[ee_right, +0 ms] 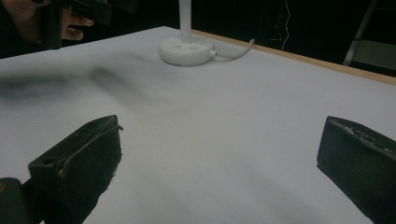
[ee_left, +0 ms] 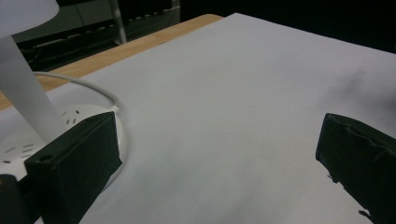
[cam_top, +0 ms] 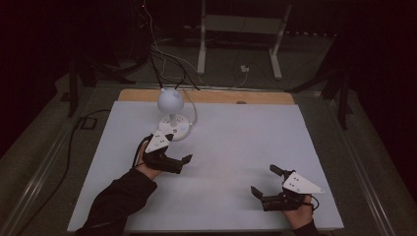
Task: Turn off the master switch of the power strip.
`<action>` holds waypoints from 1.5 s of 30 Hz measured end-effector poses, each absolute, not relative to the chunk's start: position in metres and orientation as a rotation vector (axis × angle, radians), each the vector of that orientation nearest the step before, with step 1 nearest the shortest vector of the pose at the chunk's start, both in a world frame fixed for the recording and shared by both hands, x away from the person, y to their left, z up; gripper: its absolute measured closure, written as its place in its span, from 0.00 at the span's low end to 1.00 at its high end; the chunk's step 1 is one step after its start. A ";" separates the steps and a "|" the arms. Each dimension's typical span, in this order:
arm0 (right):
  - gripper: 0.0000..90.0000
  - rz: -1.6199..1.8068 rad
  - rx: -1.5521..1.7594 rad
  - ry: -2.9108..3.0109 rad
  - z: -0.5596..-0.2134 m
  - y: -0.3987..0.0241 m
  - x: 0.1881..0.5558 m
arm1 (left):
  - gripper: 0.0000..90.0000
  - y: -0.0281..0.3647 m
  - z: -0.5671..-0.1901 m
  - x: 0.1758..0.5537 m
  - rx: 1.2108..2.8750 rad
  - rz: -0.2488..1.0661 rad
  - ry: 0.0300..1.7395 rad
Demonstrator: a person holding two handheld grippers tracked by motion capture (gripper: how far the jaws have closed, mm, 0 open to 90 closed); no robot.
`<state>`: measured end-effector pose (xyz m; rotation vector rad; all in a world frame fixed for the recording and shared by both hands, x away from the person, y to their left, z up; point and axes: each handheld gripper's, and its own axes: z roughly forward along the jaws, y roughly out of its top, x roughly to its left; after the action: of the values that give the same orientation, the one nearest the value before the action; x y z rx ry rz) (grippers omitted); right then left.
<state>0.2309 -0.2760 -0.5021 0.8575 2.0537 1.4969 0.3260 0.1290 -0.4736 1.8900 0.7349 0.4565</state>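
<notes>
Your right gripper (cam_top: 262, 180) sits low at the near right of the white table (cam_top: 236, 147). Its jaws are spread wide and hold nothing. Your left gripper (cam_top: 179, 147) is at the near left, jaws spread wide too and holding nothing. One left jaw is just beside the round base of the little white lamp (cam_top: 172, 115). That lamp stands upright near the far left edge, with its white cord (ee_left: 86, 84) curling behind.
</notes>
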 end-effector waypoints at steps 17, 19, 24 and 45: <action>0.00 1.506 0.863 2.056 -0.502 -0.276 0.231 | 0.00 0.120 -0.479 0.352 1.862 0.516 0.845; 0.00 1.508 0.866 2.056 -0.503 -0.276 0.231 | 0.00 0.118 -0.480 0.355 1.869 0.517 0.849; 0.00 1.510 0.863 2.058 -0.502 -0.276 0.231 | 0.00 0.112 -0.483 0.361 1.875 0.532 0.858; 0.00 1.522 0.870 2.055 -0.502 -0.278 0.231 | 0.12 0.109 -0.487 0.390 1.924 0.585 0.939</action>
<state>0.2311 -0.2775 -0.5025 0.8704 2.0548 1.5219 0.3903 0.1087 -0.4875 1.9238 0.9393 0.5849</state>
